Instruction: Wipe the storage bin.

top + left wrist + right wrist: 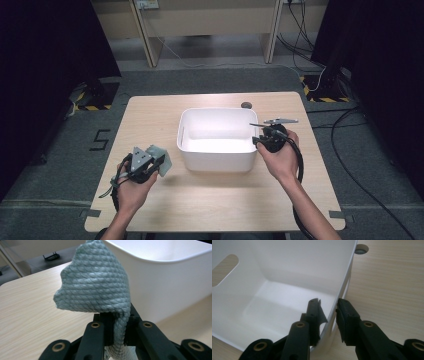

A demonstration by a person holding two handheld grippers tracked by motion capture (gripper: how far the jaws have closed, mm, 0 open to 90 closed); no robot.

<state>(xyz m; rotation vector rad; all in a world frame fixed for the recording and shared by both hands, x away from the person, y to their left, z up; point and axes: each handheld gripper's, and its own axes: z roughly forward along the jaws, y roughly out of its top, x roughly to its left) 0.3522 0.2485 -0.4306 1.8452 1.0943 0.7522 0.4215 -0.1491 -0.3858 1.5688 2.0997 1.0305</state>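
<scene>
Both hand-held grippers grip: cloth (95, 287), bin (287, 270) rim.

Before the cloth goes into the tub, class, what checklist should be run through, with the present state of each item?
1. Left tongs shut on the cloth: ok, a fold is pinched between the jaws.
2. Cloth lifted off the table: cannot tell, though it stands up from the jaws.
3. Right tongs steadying the tub: ok, the jaws straddle its side wall; whether they press it, cannot tell.
4. Inside of the tub free: ok, the floor looks bare in the right gripper view.
5. Cloth over the tub: not ok, it is beside the outer wall, left of the tub in the high view.
</scene>
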